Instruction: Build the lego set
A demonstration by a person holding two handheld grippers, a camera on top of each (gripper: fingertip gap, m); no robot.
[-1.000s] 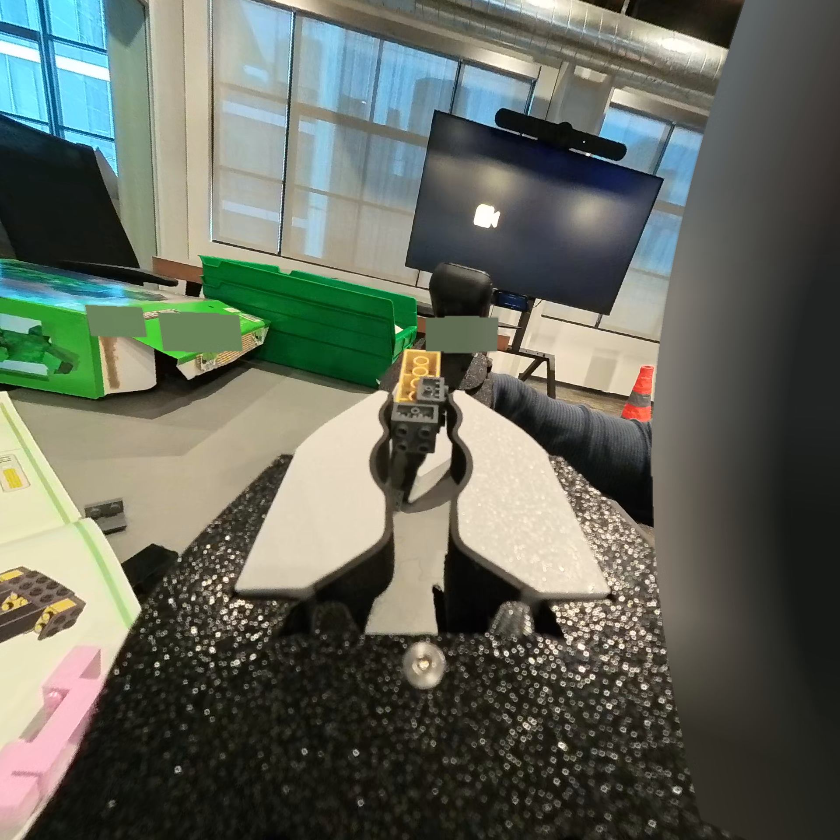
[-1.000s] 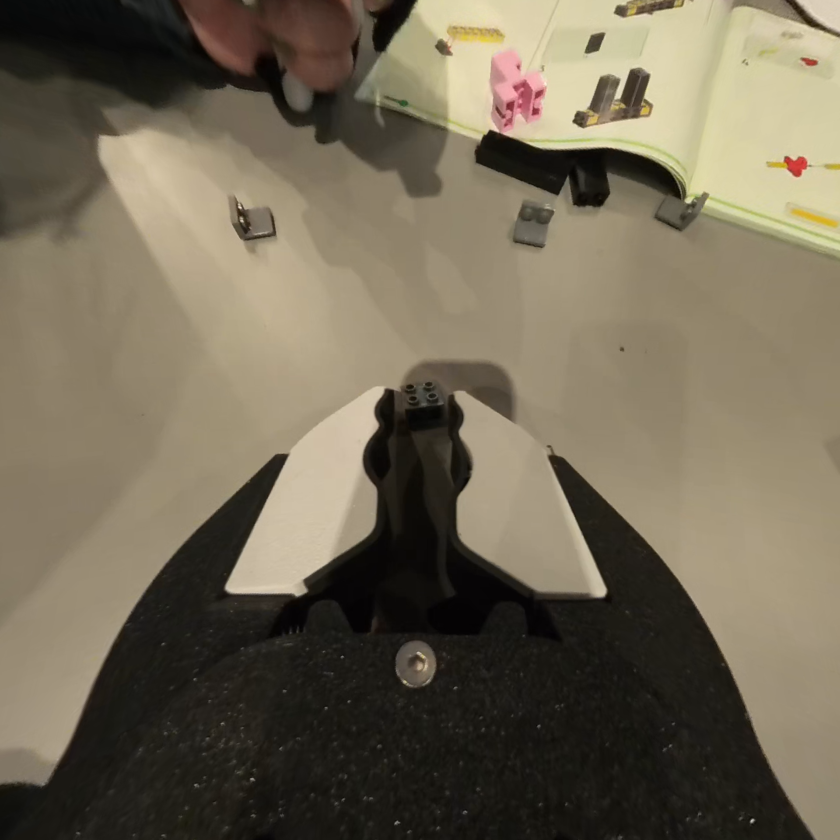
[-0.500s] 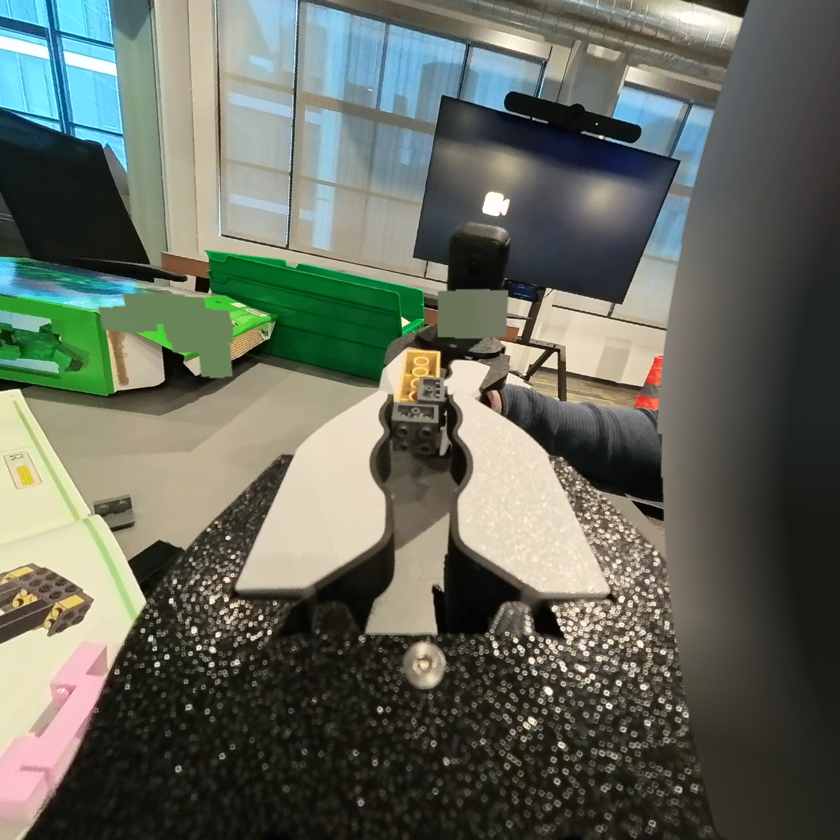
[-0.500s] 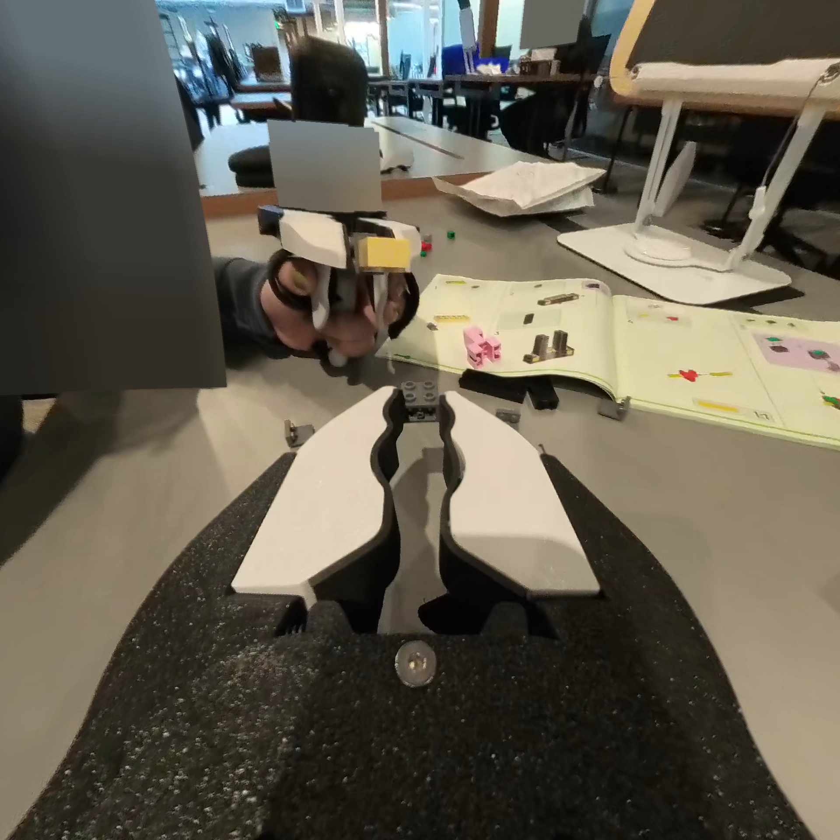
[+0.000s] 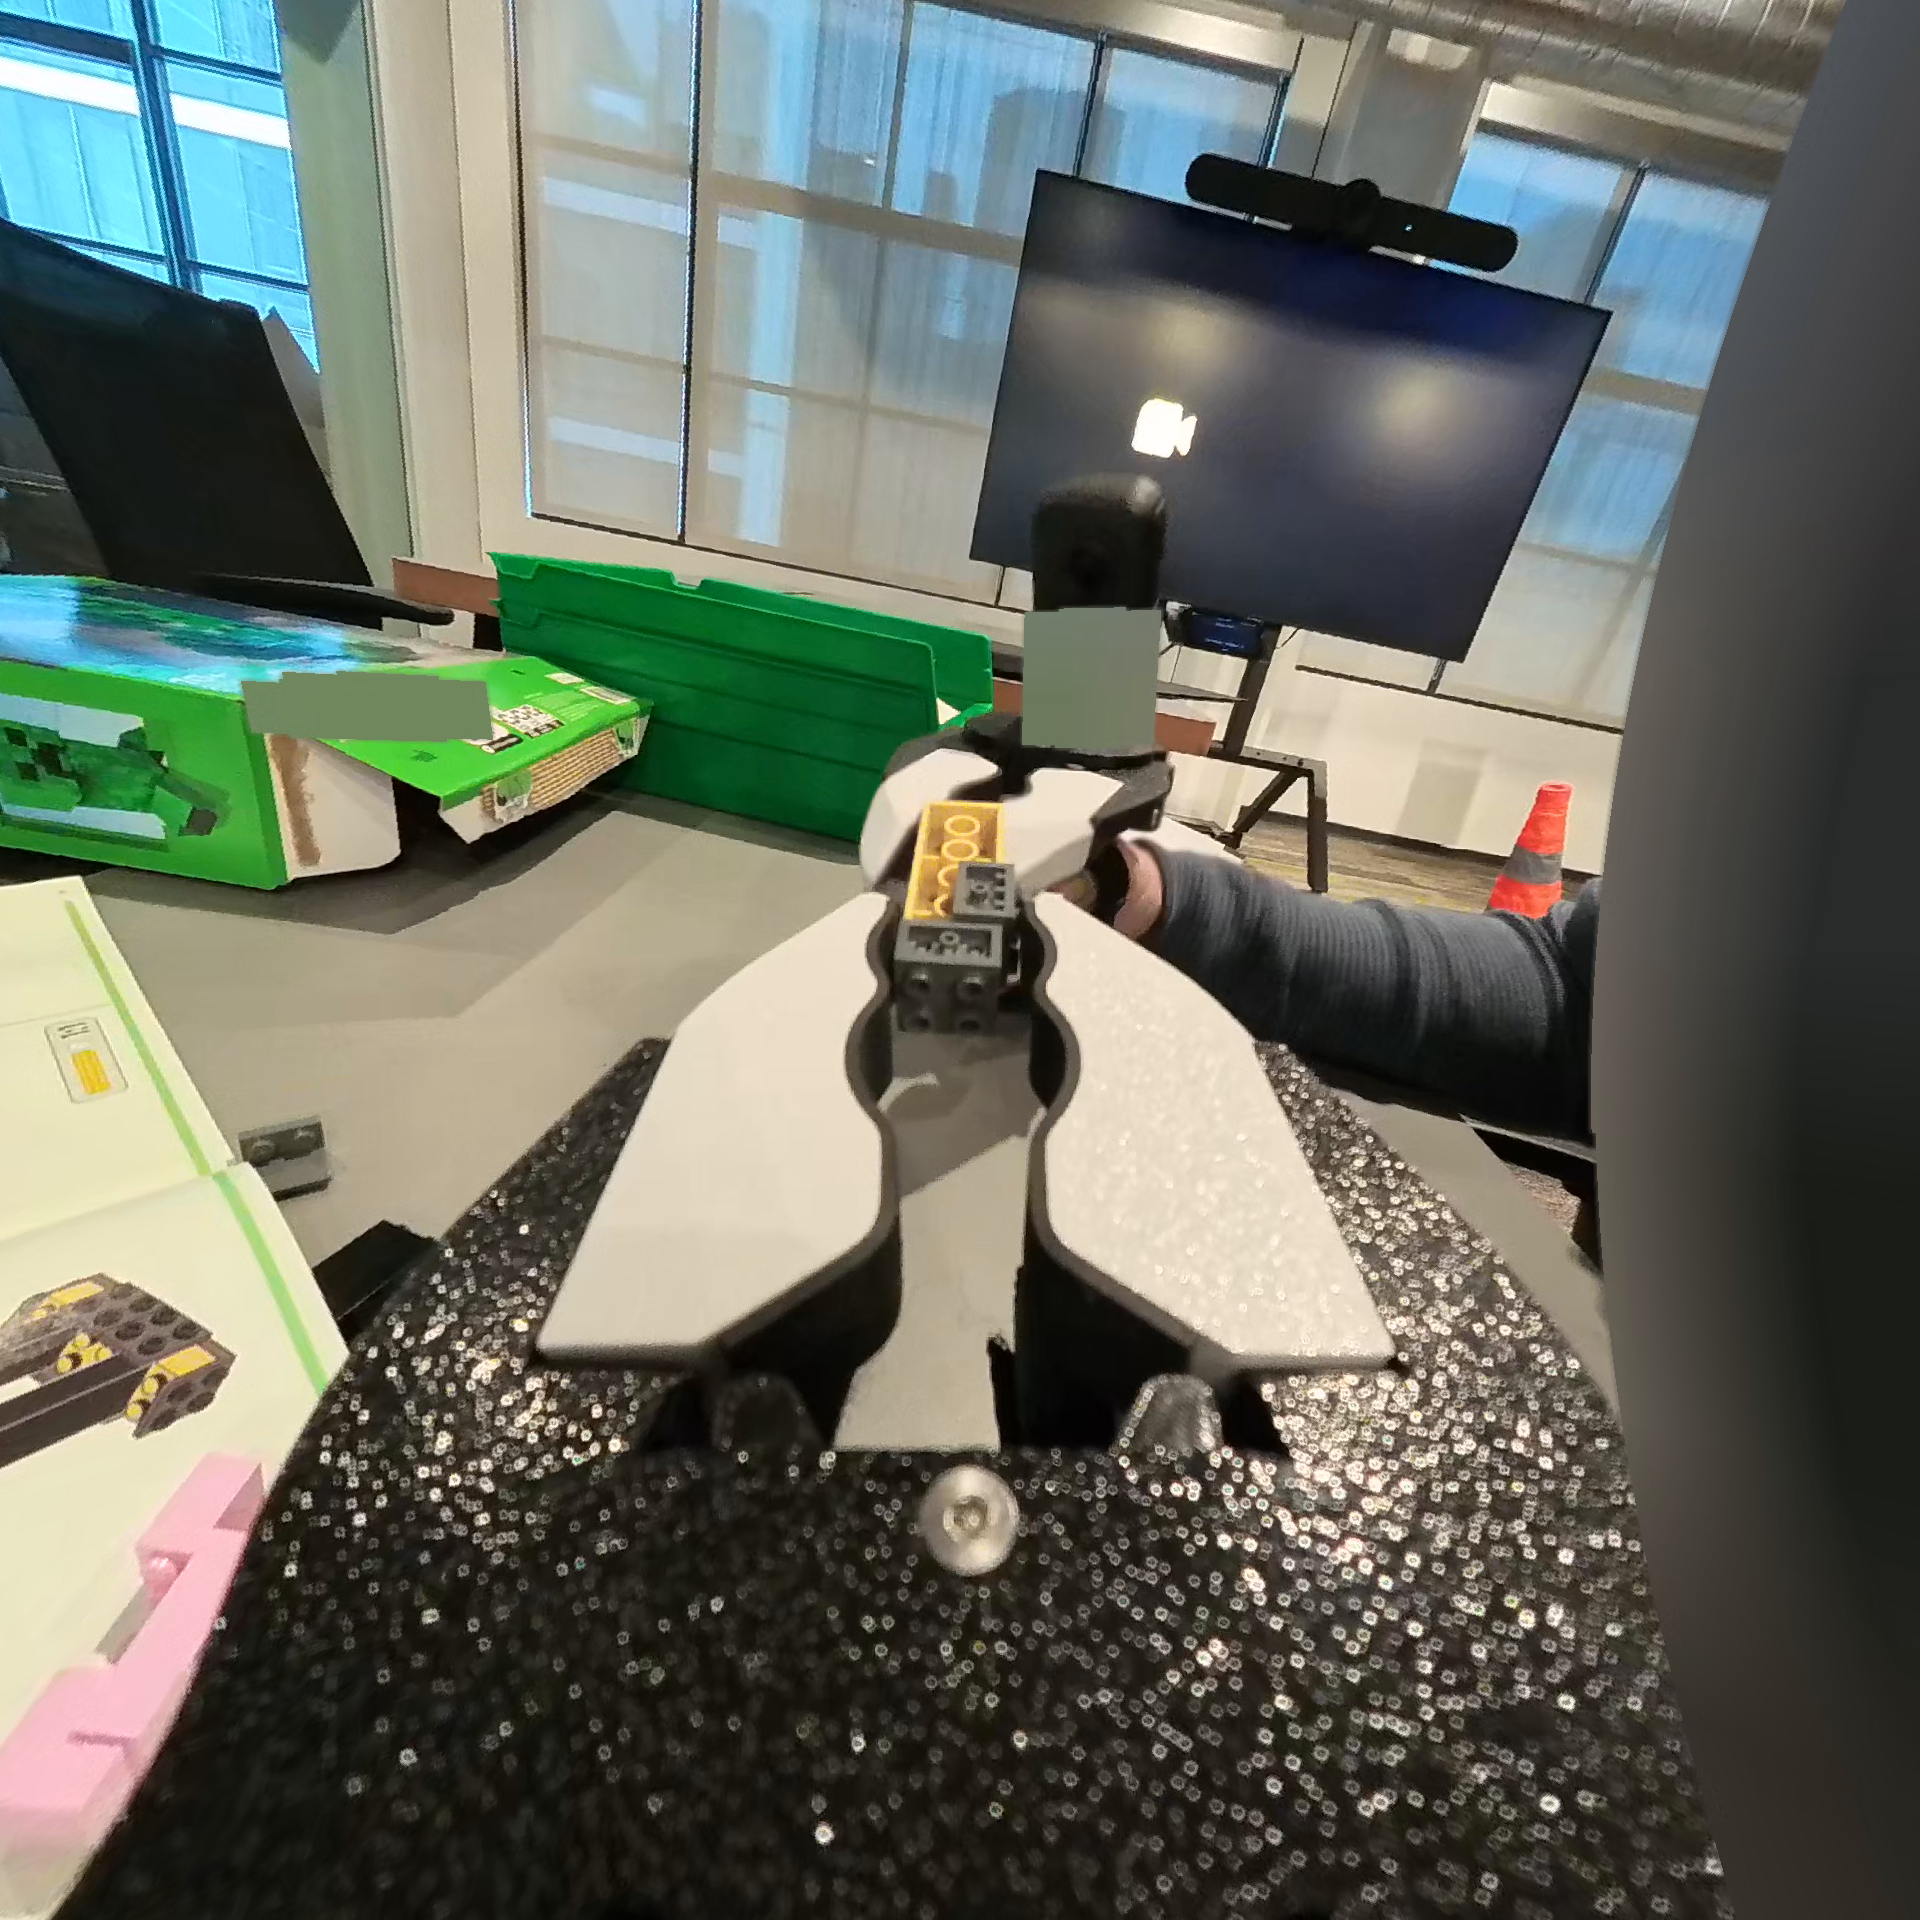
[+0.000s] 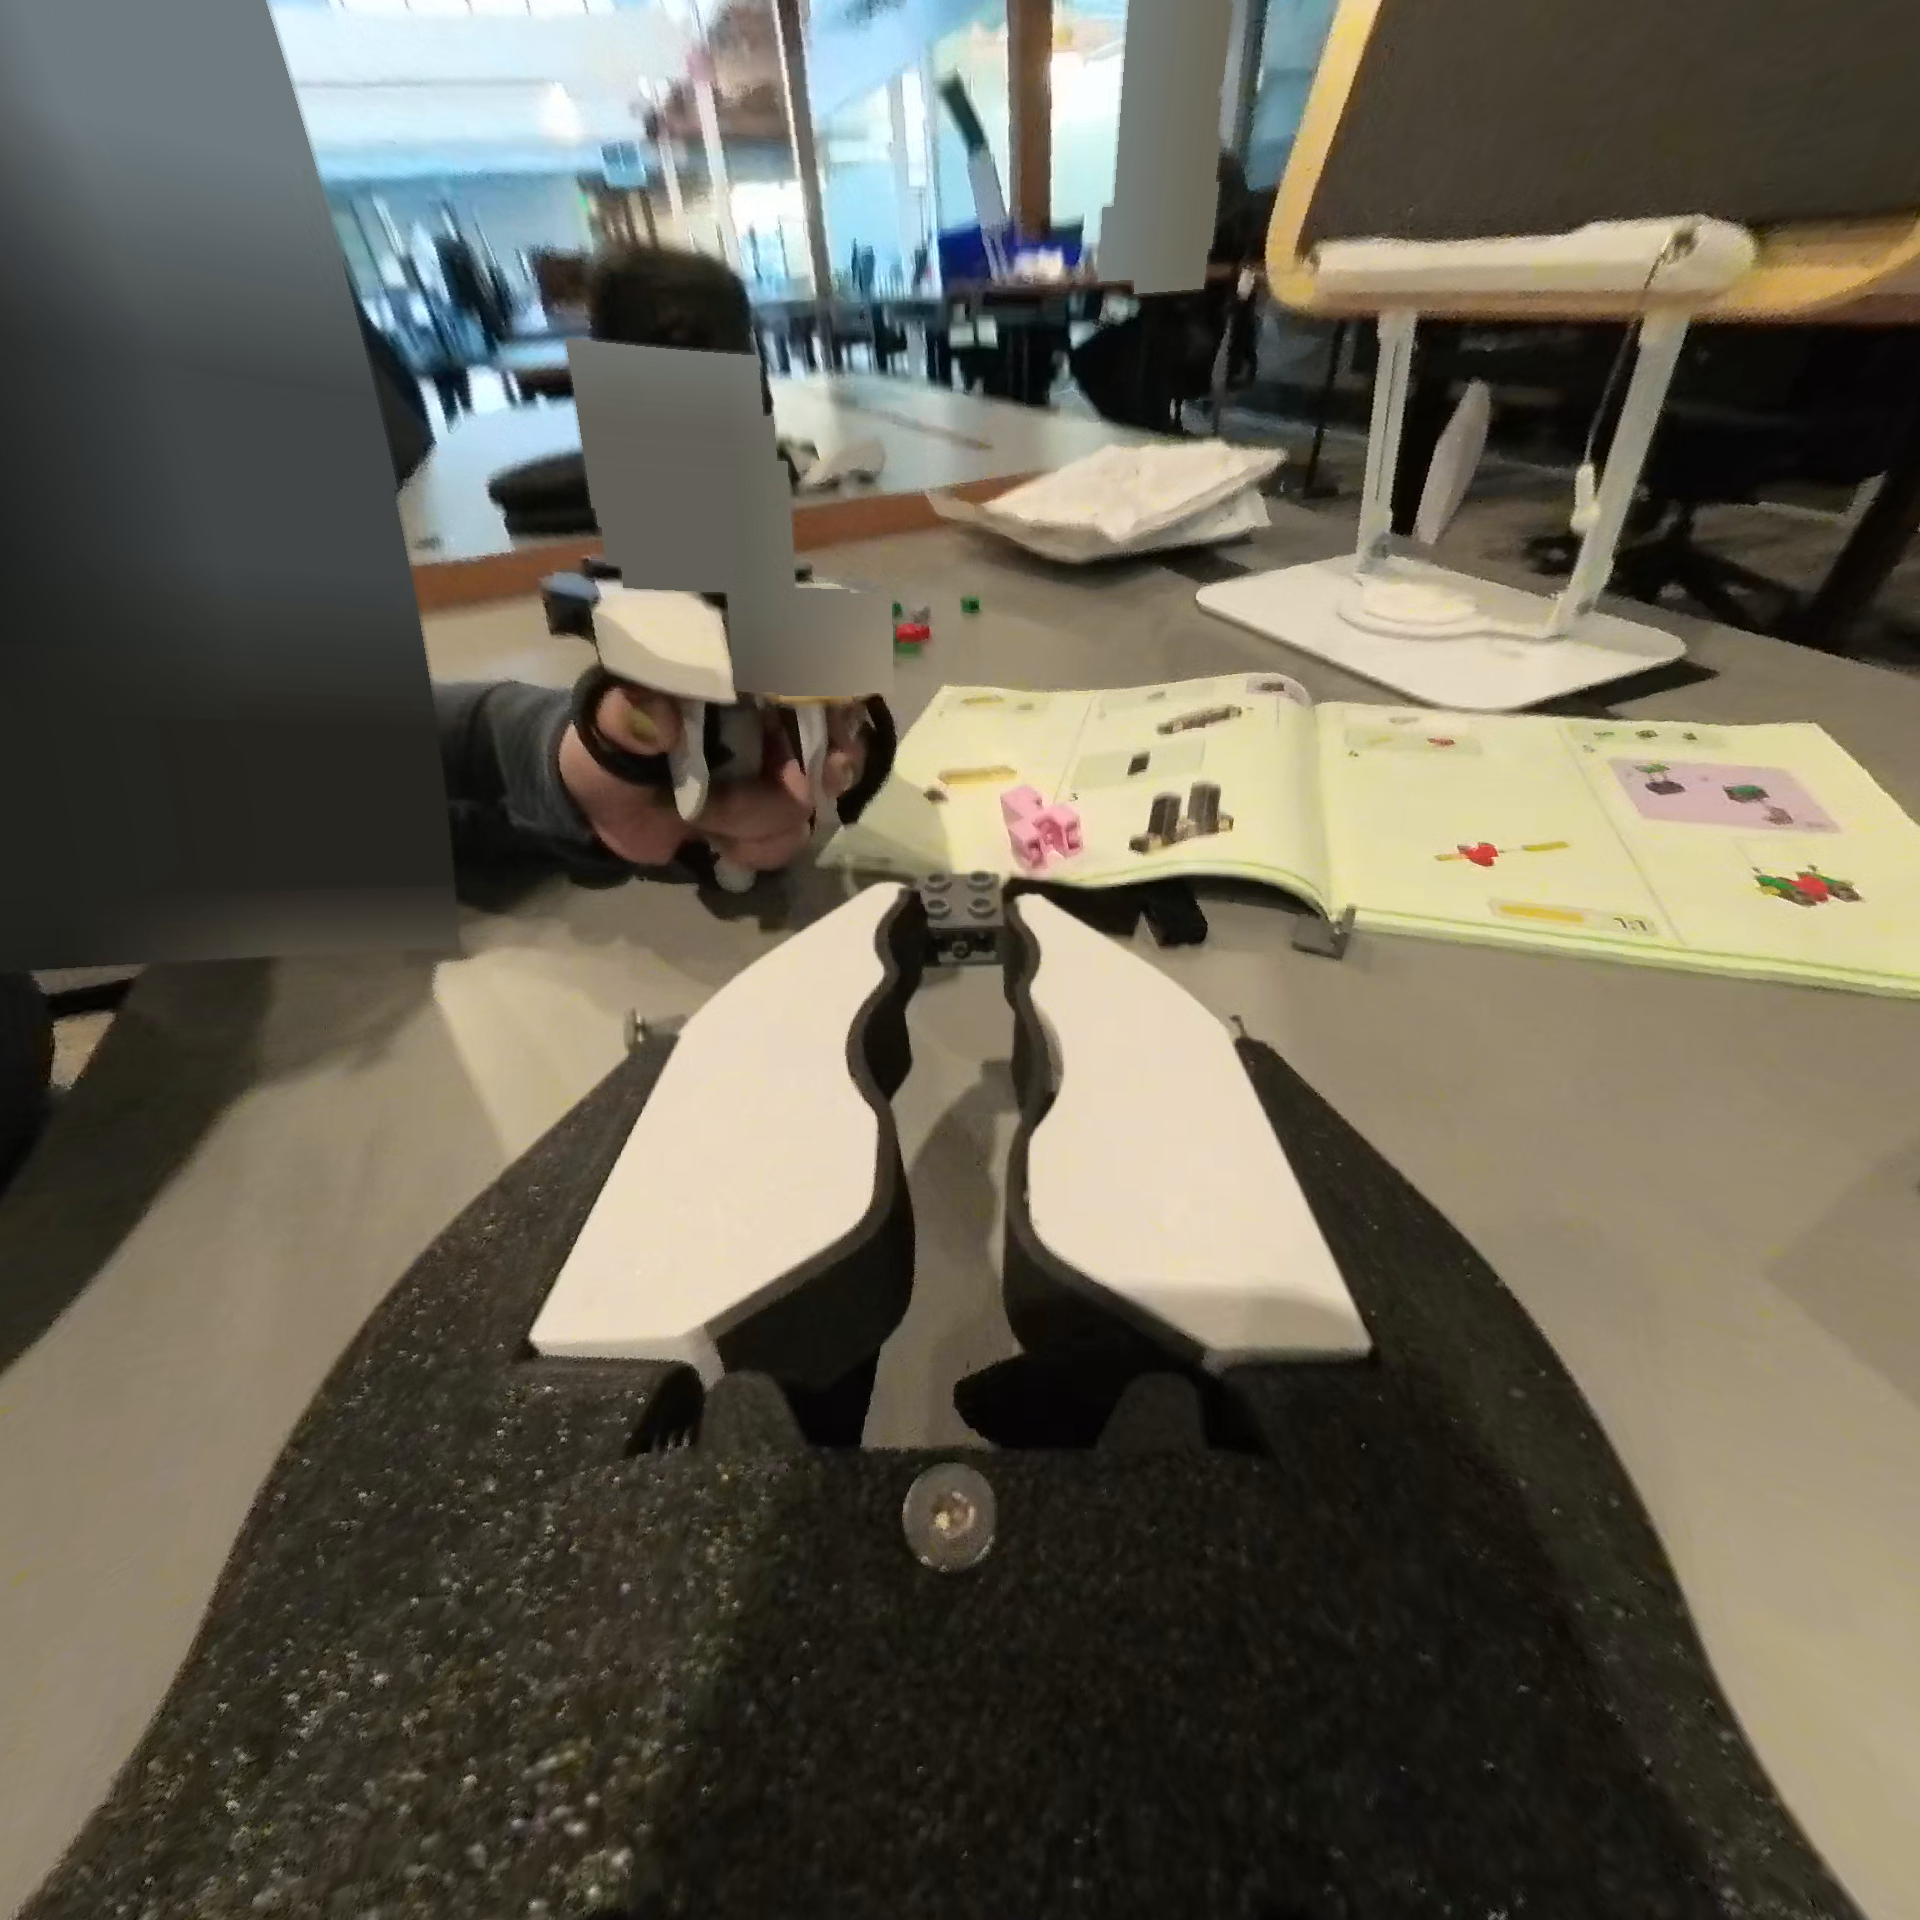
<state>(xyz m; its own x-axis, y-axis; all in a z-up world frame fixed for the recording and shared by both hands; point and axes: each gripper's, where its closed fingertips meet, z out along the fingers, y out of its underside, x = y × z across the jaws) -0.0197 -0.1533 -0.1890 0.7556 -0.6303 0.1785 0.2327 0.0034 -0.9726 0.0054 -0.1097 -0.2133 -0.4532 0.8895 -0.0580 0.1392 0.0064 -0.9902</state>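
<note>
Above table (image 6: 1558, 1091), both jaws clamp bricks: left yellow-grey stack (image 5: 951, 914), right grey brick (image 6: 964, 906).

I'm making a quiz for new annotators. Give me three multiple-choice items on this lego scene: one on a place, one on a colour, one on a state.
1. Where does the pink piece lie? A on the open booklet; B in a bowl; C in a gripper.
2. Colour of the brick joined to the grey pieces in the left gripper? A red; B yellow; C blue.
3. The right gripper is: A wide open; B shut on nothing; C shut on a grey brick.
A, it rests on a page; B, the yellow brick shows past the fingertips; C, its fingers clamp the brick.
</note>
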